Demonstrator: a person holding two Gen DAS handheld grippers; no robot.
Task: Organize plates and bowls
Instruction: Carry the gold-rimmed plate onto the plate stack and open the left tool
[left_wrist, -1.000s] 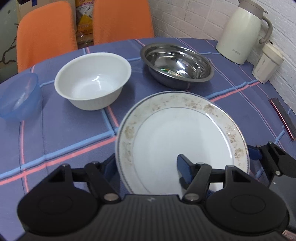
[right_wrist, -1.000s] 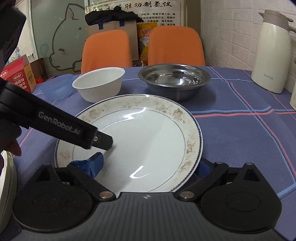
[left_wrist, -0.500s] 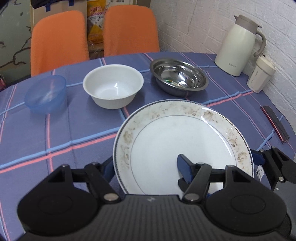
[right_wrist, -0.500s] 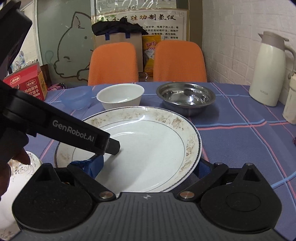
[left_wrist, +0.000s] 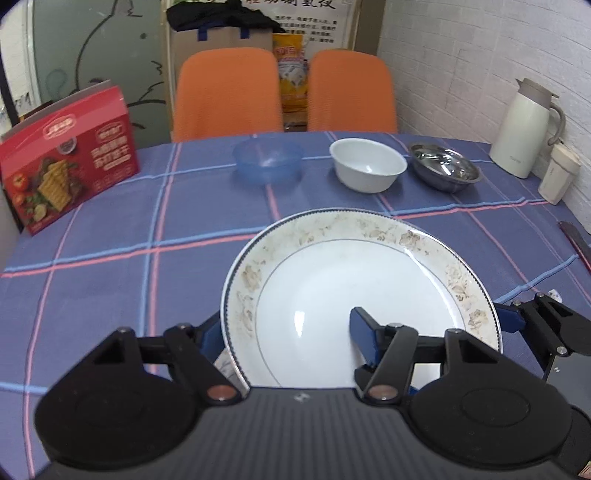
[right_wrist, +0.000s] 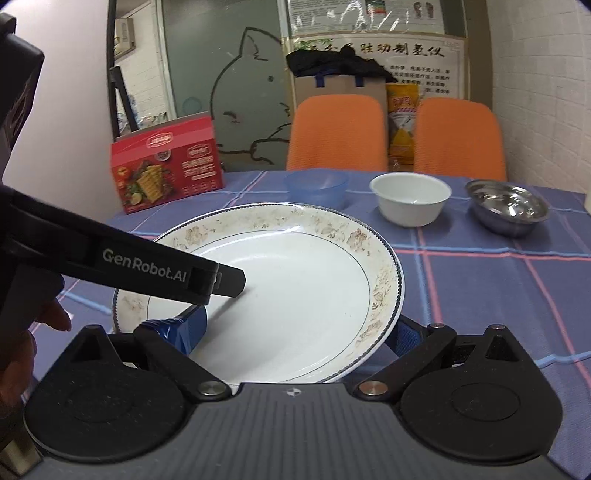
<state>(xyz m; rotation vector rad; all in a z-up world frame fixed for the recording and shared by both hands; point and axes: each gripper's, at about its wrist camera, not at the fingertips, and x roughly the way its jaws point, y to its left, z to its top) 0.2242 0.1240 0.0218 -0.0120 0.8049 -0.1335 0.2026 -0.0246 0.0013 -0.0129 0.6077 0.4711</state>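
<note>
A white plate (left_wrist: 354, 266) with a faded floral rim hangs above the blue checked tablecloth (left_wrist: 110, 236), tilted slightly. My left gripper (left_wrist: 286, 332) is shut on its near rim, one blue pad on top and one underneath. My right gripper (right_wrist: 293, 332) is shut on the same plate (right_wrist: 295, 266) from the other side. The left gripper's black finger (right_wrist: 166, 273) crosses the right wrist view. Far across the table stand a blue plastic bowl (left_wrist: 267, 162), a white bowl (left_wrist: 367, 164) and a steel bowl (left_wrist: 445, 171). A sliver of another patterned plate (left_wrist: 223, 363) shows under the held one.
A red cracker box (left_wrist: 66, 155) stands at the table's left edge. A cream thermos jug (left_wrist: 524, 127) and a white lidded cup (left_wrist: 557, 179) sit by the brick wall on the right. Two orange chairs (left_wrist: 225, 92) stand behind the table. A person's hand (right_wrist: 22, 332) grips the left tool.
Both grippers have risen and drawn back with the plate held between them. The bowls now look farther away, and the red box has come into view.
</note>
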